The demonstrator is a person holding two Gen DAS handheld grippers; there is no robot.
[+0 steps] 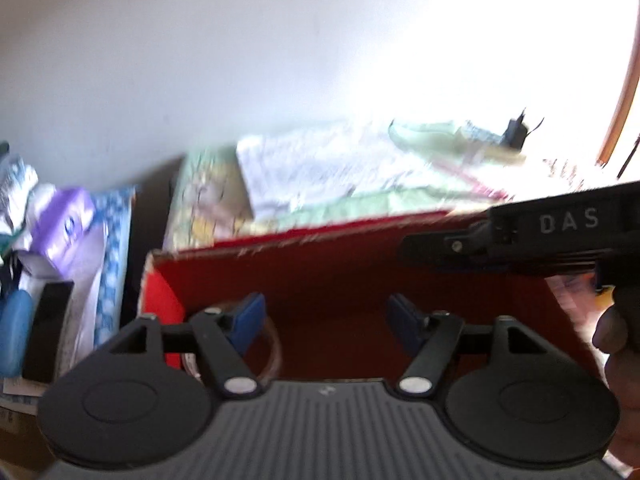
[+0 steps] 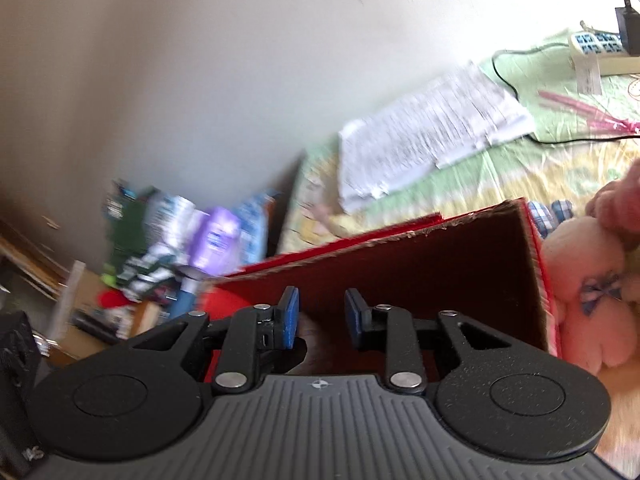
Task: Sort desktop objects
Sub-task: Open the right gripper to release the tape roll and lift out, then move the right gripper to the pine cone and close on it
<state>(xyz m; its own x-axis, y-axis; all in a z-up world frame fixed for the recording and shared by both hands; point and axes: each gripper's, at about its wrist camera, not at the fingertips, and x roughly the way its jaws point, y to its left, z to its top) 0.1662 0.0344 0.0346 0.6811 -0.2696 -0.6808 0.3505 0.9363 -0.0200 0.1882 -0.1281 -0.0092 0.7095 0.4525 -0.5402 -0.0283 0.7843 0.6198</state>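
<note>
While both views are smeared by blur, the left gripper [image 1: 325, 326] plainly hangs over the open red cardboard box [image 1: 320, 272] with its blue-padded fingers [image 1: 248, 322] spread wide and nothing between them; a clear ring of what looks like adhesive tape [image 1: 272, 354] lies in the box's near left corner, just under the left finger, though blur leaves its make uncertain; the right gripper [image 2: 322, 322] also points into the same box [image 2: 440, 264], its blue pads [image 2: 289, 318] standing a narrower gap apart and holding nothing; a pink plush toy with a small blue bow [image 2: 588, 304] sits just outside the box's right wall, touching it; beyond the box, on the green and yellow patterned table cover [image 2: 520, 164], lies a stack of white printed papers [image 2: 428, 132], with a white power strip [image 2: 600, 52] and a black plug adapter [image 2: 628, 28] farther back and pink sticks [image 2: 576, 114] near them; to the left of the table stands a jumble of packets and a purple bottle [image 2: 216, 244].
</note>
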